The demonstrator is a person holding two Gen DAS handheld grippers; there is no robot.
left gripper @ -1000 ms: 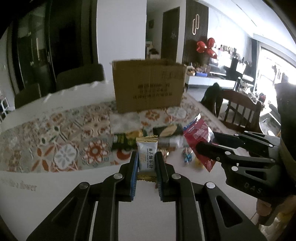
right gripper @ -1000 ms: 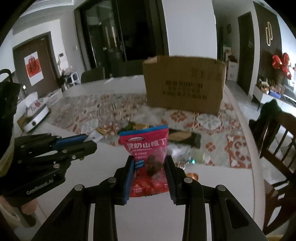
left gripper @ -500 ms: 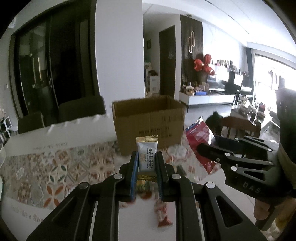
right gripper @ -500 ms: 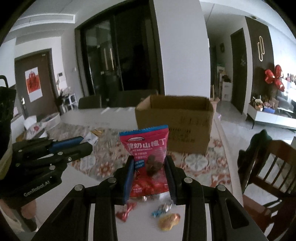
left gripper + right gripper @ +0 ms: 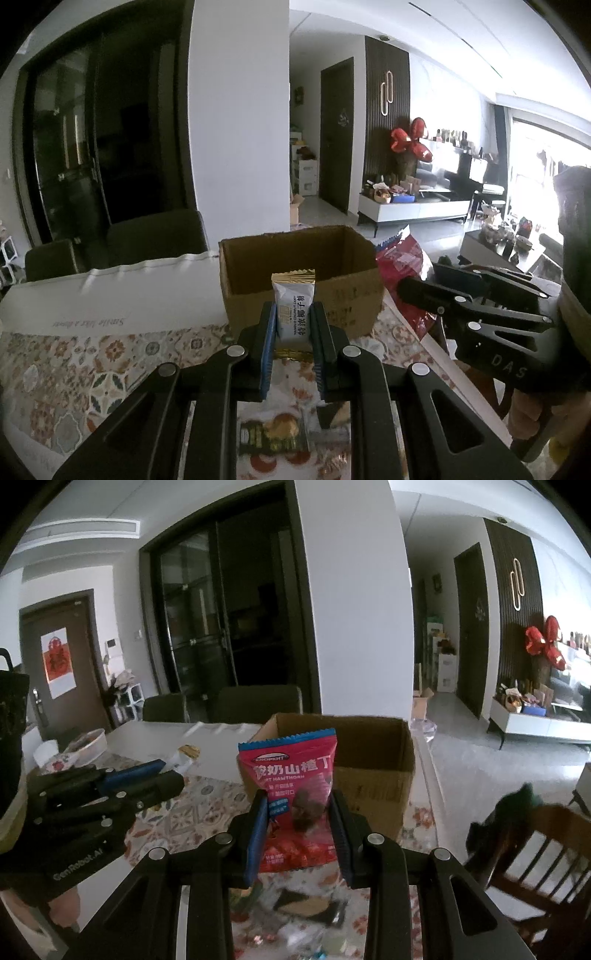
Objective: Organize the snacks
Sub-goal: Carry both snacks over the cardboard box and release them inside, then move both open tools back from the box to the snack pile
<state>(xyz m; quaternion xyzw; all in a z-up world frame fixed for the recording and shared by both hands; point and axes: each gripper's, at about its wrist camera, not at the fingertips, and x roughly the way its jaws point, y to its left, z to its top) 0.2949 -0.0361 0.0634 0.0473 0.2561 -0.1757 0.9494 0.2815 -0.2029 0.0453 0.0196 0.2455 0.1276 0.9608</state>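
Cardboard box [image 5: 299,280] stood open-topped on the patterned tablecloth [image 5: 92,369], nothing visible inside. Left gripper [image 5: 293,332] pinched a small white candy packet [image 5: 293,310]; right gripper [image 5: 299,827] clamped a glossy red hawthorn bag [image 5: 291,775] — both had risen since a second earlier, loose snacks [image 5: 306,908] now lying below.

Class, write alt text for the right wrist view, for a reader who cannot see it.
The right gripper holds a red hawthorn snack bag upright between its fingers, in front of an open cardboard box on a patterned tablecloth. The left gripper reaches in from the left, and loose snacks lie below.
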